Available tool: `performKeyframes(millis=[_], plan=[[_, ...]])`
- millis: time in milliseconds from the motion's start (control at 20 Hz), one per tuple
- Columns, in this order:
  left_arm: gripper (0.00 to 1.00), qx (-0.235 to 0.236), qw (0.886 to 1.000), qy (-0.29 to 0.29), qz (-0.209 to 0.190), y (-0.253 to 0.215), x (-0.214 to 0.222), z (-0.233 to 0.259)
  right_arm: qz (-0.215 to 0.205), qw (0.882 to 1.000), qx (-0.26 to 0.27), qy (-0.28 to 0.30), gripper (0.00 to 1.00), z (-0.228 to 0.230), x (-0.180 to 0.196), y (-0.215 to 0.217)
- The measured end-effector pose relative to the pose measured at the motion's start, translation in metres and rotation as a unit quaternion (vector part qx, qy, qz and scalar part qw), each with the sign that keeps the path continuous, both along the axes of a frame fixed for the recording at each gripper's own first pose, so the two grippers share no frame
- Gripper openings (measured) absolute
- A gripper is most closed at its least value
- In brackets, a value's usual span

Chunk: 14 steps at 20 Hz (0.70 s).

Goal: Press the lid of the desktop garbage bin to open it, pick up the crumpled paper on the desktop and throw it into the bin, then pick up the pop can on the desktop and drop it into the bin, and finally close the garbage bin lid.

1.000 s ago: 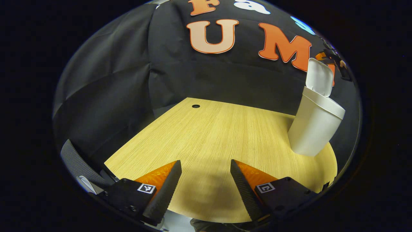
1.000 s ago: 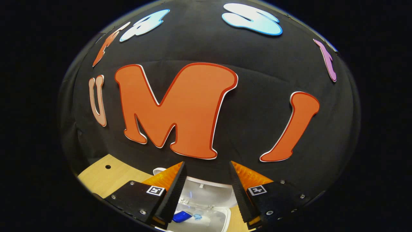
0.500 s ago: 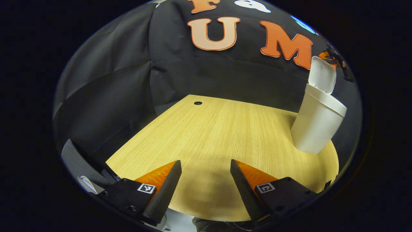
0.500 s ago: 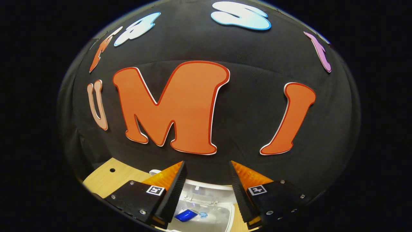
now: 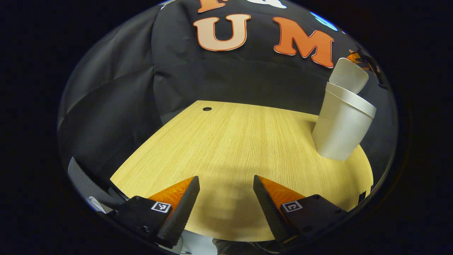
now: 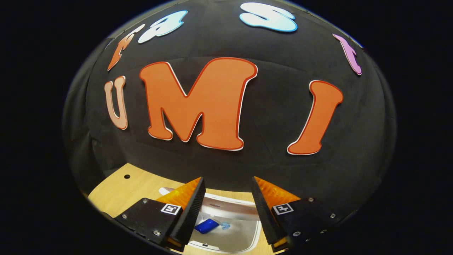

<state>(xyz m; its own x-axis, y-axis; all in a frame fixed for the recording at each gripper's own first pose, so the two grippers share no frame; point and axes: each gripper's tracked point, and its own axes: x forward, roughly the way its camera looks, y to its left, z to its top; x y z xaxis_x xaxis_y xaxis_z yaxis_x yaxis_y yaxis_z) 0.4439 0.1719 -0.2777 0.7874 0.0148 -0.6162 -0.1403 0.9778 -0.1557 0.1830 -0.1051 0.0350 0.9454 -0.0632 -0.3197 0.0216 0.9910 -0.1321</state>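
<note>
Black-draped booth, pale wood worktop: bin stage, lid raised.
White garbage bin at 2 o'clock from left claw, lid tilted up; blue pop can lies inside, beneath right claw. Both claws gape wide, empty. Closing likely remains: press the lid's top squarely, gently, without tipping the bin.

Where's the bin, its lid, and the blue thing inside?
bin [image 5: 339,131]: left gripper view, side wall.
lid [image 5: 348,75]: left gripper view, raised flap's face.
blue thing [image 6: 207,225]: right gripper view, its middle, inside the bin.
</note>
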Motion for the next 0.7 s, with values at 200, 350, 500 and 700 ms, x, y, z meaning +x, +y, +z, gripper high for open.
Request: performKeyframes(millis=[200, 350, 500, 700], plan=[[0.98, 0.0, 1.0, 0.001, -0.009, -0.001, 0.0, 0.001, -0.002, 1.0, 0.014, 0.011, 0.8, -0.016, -0.015, 0.004], [0.98, -0.002, 1.0, 0.006, -0.011, -0.003, 0.0, -0.003, -0.001, 0.999, 0.031, 0.029, 0.79, -0.039, -0.029, 0.007], [0.98, -0.004, 1.0, 0.011, -0.013, -0.004, 0.0, -0.004, -0.001, 0.998, 0.04, 0.043, 0.8, -0.052, -0.037, 0.009], [0.98, -0.004, 1.0, 0.012, -0.021, -0.005, 0.0, -0.004, -0.001, 0.997, 0.052, 0.062, 0.79, -0.069, -0.05, 0.015]])
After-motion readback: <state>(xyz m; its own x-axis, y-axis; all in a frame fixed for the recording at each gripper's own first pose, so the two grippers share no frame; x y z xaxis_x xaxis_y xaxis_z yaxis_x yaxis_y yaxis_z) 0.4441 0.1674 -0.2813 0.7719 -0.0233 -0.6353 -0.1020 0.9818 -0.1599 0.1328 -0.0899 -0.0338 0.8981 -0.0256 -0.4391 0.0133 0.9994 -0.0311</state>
